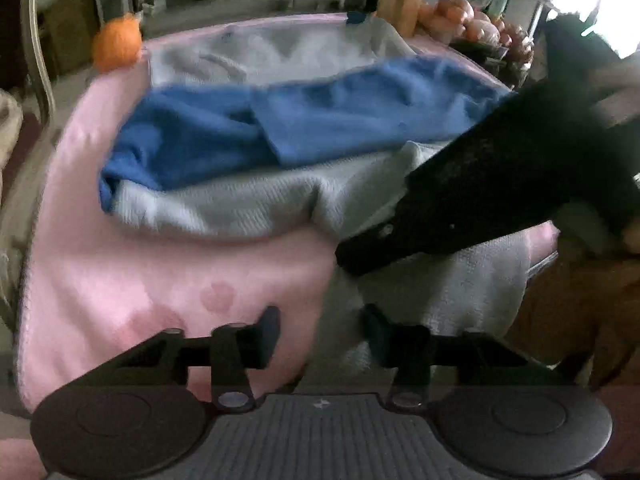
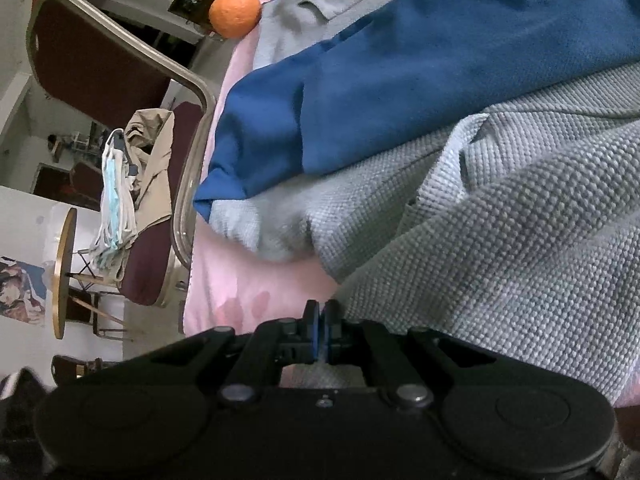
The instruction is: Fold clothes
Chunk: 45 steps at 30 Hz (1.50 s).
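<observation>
orange [image 2: 234, 10] sitting at the desk's far corner, maroon chair [image 2: 100, 68] beside it with face masks [image 2: 112, 200] draped on the seat

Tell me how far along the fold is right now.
Early stage. The grey and blue top lies spread and rumpled on the pink blanket, with no neat fold visible. In hand: the right tool is shut on its grey hem near the blanket; the left tool is open around another hem edge. Left: grip, then fold over.

One grey-and-blue garment [image 1: 248, 184], one orange [image 1: 117, 42] (far corner), one pink cloth [image 1: 160, 280], two grippers.
</observation>
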Motion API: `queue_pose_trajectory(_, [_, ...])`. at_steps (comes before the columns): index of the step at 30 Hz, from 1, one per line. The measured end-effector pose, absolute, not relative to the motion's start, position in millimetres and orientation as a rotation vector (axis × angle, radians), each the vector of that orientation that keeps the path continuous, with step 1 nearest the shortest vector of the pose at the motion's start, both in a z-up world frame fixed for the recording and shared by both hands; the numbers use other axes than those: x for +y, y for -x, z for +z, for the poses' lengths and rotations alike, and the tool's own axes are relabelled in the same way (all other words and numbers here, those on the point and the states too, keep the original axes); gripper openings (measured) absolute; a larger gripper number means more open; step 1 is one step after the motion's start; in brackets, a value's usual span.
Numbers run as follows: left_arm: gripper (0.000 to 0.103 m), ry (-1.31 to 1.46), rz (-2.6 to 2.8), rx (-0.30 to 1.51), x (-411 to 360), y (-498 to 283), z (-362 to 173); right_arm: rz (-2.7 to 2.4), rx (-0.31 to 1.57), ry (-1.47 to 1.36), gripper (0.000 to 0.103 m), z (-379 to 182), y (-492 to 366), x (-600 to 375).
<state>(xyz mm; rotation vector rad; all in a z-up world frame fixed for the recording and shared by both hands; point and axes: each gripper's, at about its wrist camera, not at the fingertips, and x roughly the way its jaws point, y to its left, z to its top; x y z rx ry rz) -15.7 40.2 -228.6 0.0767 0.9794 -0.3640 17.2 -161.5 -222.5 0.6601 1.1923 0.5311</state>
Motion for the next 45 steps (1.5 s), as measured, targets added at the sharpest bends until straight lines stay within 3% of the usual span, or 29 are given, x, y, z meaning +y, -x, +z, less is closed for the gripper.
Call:
queue_pose_trajectory(3, [0.050, -0.034, -0.360, 0.998, 50.6, 16.3, -224.5, 0.532, 1.169, -0.649, 0.009, -212.1, -12.5, -169.0])
queue_pose_trajectory(6, [0.051, -0.036, -0.358, 0.996, 51.4, 18.8, -223.4, 0.533, 1.147, -0.638, 0.028, -201.7, -7.9, -176.5])
queue_pose_trajectory(12, [0.051, -0.055, -0.350, 0.983, 44.5, 19.7, -225.8, 0.536, 1.112, -0.607, 0.031, -182.7, -0.3, -186.7])
queue_pose_trajectory(23, [0.058, -0.069, -0.332, 0.967, 38.7, 22.5, -227.9, 0.414, 1.377, -0.291, 0.036, -191.4, -39.7, -83.9])
queue_pose_trajectory(28, [0.058, -0.074, -0.331, 0.964, 37.9, 24.4, -227.8, 0.248, 1.499, -0.313, 0.043, -209.7, -51.0, -67.3])
queue_pose_trajectory(33, [0.059, -0.054, -0.331, 0.965, 36.6, 28.9, -226.1, 0.158, 1.517, -0.261, 0.058, -215.2, -50.3, -47.0])
queue_pose_trajectory(38, [0.059, 0.023, -0.324, 0.985, 50.9, 33.0, -222.7, 0.119, 1.485, -0.111, 0.056, -214.5, -39.6, -25.7])
queue_pose_trajectory(41, [0.062, 0.118, -0.304, 1.005, 68.9, 39.1, -219.3, 0.107, 1.449, -0.048, 0.038, -212.9, -29.4, -25.9])
queue_pose_trajectory(43, [0.061, 0.186, -0.287, 1.011, 81.8, 44.0, -216.6, 0.103, 1.426, -0.048, 0.021, -212.0, -24.0, -33.9])
queue_pose_trajectory(45, [0.062, 0.226, -0.269, 0.987, 90.2, 48.9, -212.5, 0.114, 1.410, -0.104, 0.014, -212.2, -19.7, -49.4])
